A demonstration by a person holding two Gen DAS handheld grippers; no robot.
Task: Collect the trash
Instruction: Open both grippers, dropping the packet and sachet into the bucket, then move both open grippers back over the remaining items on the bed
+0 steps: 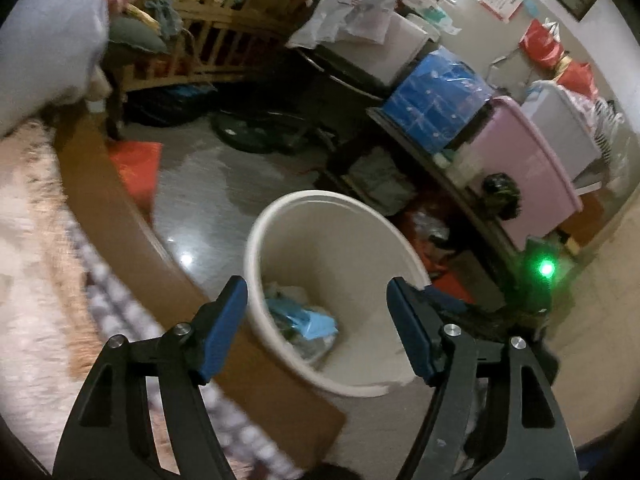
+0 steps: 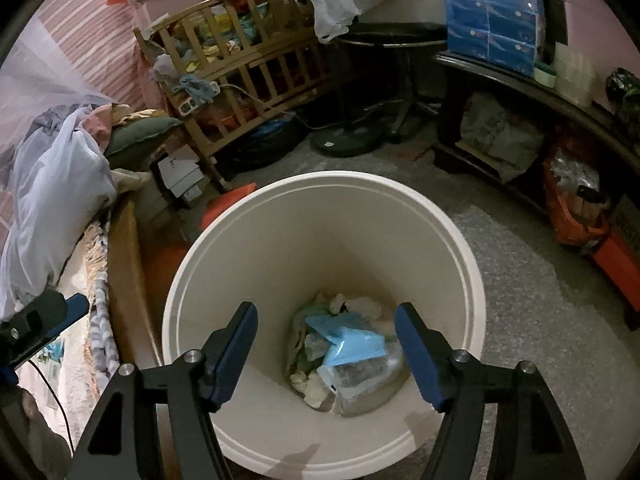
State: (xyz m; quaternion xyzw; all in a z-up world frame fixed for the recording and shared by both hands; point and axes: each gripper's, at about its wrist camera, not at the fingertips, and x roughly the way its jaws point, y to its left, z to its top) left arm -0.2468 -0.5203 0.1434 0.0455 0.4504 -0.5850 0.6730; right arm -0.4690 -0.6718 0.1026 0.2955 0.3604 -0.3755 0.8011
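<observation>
While both claws hang over the cream waste bin point(image 2: 476, 280), neither carries anything: the right gripper point(image 2: 326, 344) stands released with its blue pads spread above the bin's mouth, and the left gripper point(image 1: 316, 322) is likewise released, set over the bin's near rim beside the wooden bed edge point(image 1: 120, 216). The trash point(image 2: 344, 354) lies at the bottom of the bin (crumpled tissues, a light blue plastic wrapper, a clear bag), so what has been gathered looks safely delivered.

The risk from here is probably a knock: the bin is light and stands close against the bed frame, and a finger catching its rim on the way out could tip it and spill the load. The left claw, nearer the rim, seems the likelier culprit.

The floor point(image 2: 532, 320) is grey speckled stone, glossy in places. Around it the room is crowded: a slatted wooden crib point(image 2: 240, 60) heaped with clothes, a dark low shelf point(image 2: 500, 76), a blue tissue pack point(image 2: 492, 12), a pink tub point(image 1: 524, 160).
</observation>
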